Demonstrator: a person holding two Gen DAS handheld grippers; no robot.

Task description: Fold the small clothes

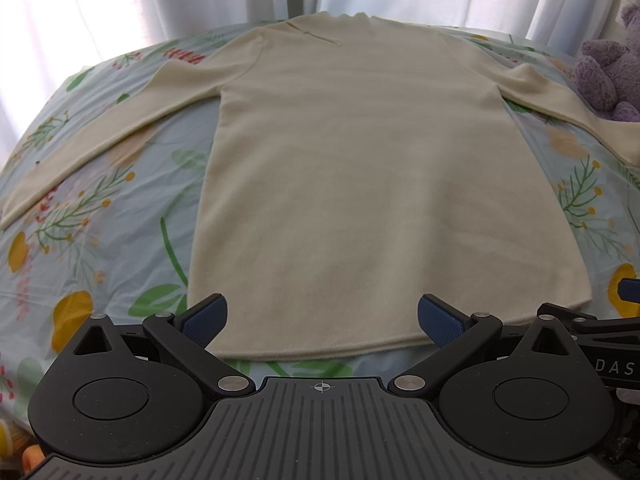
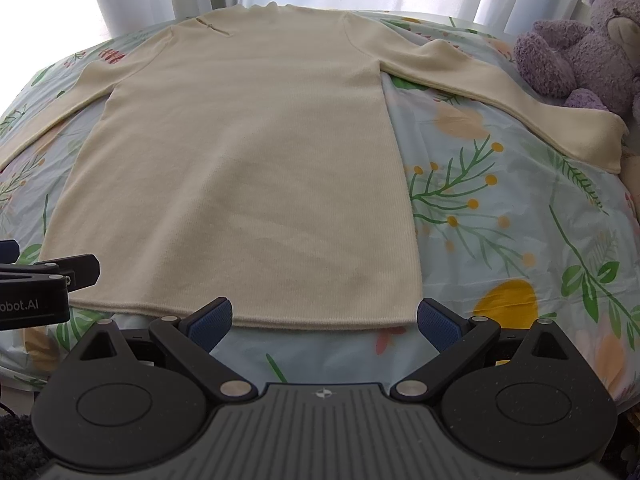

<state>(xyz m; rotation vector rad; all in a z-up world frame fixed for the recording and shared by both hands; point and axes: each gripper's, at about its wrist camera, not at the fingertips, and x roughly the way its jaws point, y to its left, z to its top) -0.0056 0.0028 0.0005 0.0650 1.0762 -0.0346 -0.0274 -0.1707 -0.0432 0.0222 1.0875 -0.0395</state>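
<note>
flat on the floral sheet [image 1: 120,216] lay the cream sweater [image 1: 360,184], sleeves spread; near its hem hovered left gripper [image 1: 322,320] and right gripper [image 2: 325,320], fingers released.

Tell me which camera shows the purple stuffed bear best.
The right wrist view. There the bear shows its head, arms and a foot, lying at the far right of the flowered sheet beside the sweater's sleeve. The left wrist view catches only part of it, cut off by the right edge.
</note>
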